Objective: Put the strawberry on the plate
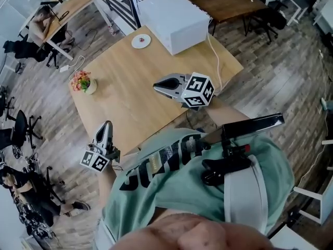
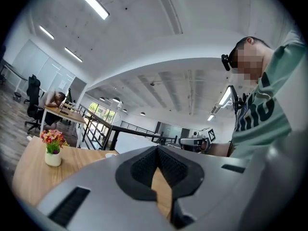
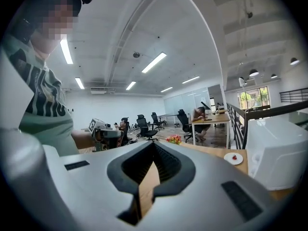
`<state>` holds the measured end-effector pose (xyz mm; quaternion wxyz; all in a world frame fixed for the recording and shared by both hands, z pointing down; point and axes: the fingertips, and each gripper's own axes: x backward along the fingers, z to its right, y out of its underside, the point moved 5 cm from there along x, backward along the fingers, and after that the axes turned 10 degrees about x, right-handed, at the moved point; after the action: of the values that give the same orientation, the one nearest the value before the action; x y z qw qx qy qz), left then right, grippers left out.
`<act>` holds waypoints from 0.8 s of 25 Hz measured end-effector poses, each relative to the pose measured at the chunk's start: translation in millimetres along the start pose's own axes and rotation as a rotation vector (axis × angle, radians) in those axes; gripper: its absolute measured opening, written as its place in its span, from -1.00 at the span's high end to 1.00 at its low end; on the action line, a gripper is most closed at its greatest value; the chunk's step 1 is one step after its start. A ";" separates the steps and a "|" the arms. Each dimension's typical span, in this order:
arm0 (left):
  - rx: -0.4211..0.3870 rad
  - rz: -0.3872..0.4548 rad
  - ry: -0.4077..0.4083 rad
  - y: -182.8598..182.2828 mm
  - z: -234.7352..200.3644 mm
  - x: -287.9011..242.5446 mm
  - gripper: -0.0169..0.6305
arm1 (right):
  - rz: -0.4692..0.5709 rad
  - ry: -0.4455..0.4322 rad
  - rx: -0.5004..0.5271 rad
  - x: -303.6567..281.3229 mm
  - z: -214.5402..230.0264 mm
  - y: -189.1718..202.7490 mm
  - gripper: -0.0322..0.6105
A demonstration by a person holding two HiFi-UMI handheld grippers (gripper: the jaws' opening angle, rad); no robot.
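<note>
A small white plate (image 1: 141, 41) lies at the table's far side with a red strawberry (image 1: 140, 39) on it. The right gripper view also catches the plate (image 3: 234, 159) and the strawberry (image 3: 235, 156), at the right. My right gripper (image 1: 156, 86) hovers over the table's near right part, pointing left, jaws shut and empty. My left gripper (image 1: 107, 124) is off the table's near left edge, also shut with nothing in it. In both gripper views the jaws (image 2: 157, 148) (image 3: 153, 144) meet at the tips, each facing the other gripper.
A large white box (image 1: 174, 19) stands at the table's far right, next to the plate, with a cable running off it. A pot of flowers (image 1: 82, 82) sits near the wooden table's (image 1: 125, 98) left edge. Office desks, chairs and a seated person lie beyond.
</note>
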<state>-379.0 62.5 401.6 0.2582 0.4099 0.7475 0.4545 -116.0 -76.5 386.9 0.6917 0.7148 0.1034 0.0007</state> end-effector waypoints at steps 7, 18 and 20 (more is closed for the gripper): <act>0.014 0.049 -0.054 20.7 54.4 -28.4 0.93 | 0.034 -0.037 0.047 51.5 17.9 -2.1 0.88; 0.035 0.026 -0.078 50.8 115.6 -115.2 0.93 | 0.023 -0.033 0.008 136.1 74.5 37.2 0.88; 0.019 0.015 -0.068 48.8 113.2 -113.7 0.93 | 0.025 -0.010 0.002 134.4 75.2 36.1 0.88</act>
<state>-214.3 31.4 395.3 0.2762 0.4331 0.7395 0.4350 31.7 -131.7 400.2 0.6914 0.7167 0.0908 0.0057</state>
